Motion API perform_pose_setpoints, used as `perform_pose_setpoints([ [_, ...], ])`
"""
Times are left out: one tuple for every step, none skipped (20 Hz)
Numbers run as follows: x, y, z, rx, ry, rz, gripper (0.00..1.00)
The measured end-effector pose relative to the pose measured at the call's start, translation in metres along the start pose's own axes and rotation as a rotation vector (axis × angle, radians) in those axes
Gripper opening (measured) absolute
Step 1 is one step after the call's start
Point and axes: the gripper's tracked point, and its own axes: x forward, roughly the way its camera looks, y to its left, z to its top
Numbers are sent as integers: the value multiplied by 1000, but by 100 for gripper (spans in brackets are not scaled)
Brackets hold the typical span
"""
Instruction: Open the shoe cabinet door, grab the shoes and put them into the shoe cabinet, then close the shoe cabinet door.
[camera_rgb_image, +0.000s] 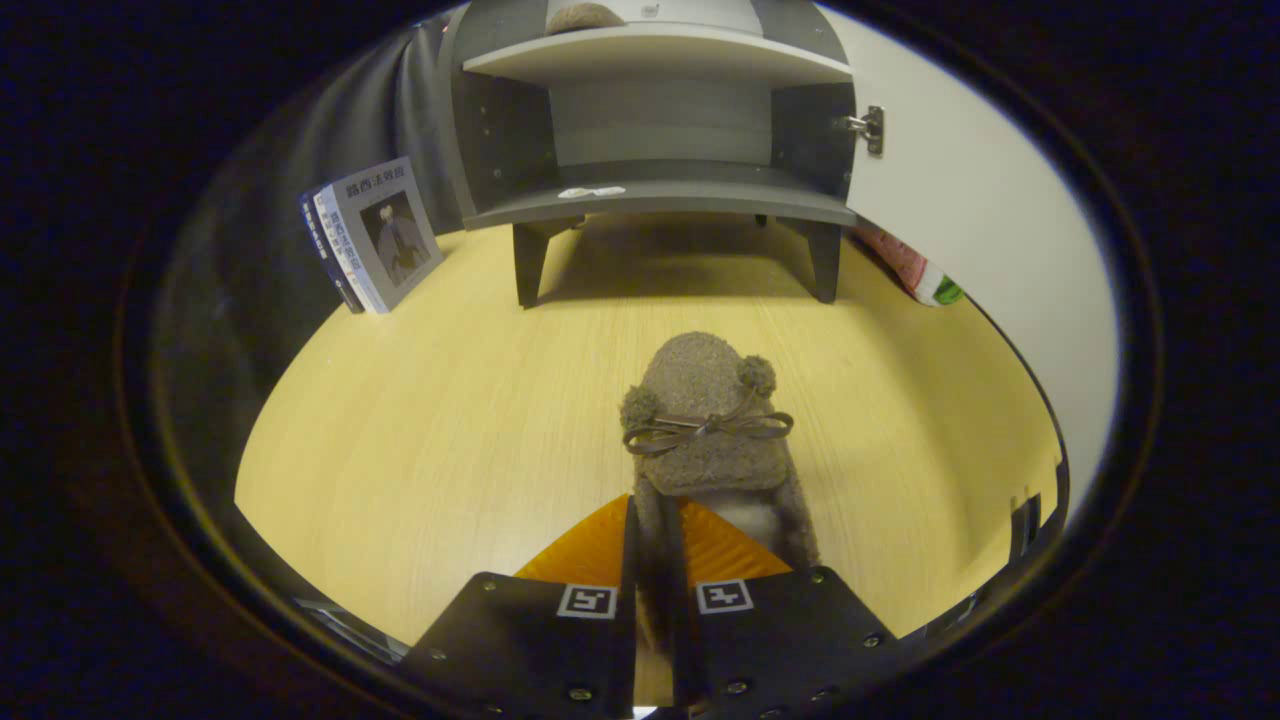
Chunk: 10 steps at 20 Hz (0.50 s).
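Observation:
A brown fuzzy shoe (705, 420) with a bow and two pom-poms points away from me over the wooden floor (420, 430). My gripper (657, 535) is shut on the left side wall of its opening, one finger inside and one outside. Beyond the shoe stands the grey shoe cabinet (655, 150) on short legs. Its white door (990, 240) is swung open to the right. The lower shelf (660, 195) holds nothing but a small sticker. Another brown shoe (583, 16) rests on the upper shelf.
A few books (375, 235) lean against the dark cloth wall left of the cabinet. A pink and green packet (915, 270) lies on the floor behind the open door.

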Motion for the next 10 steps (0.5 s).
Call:
perform_pose_setpoints([
  [2, 0, 2, -3, -3, -3, 15],
  [4, 0, 1, -6, 1, -4, 15],
  [4, 0, 1, -9, 4, -5, 15],
  [5, 0, 1, -9, 3, -7, 15],
  [6, 0, 1, -7, 7, -7, 15],
  [5, 0, 1, -5, 8, -6, 15],
  [5, 0, 0, -3, 11, -5, 15],
  [3, -2, -11, 5, 18, -20, 15],
  [3, -5, 3, 15, 4, -20, 8],
  [5, -4, 0, 19, 10, -18, 2],
])
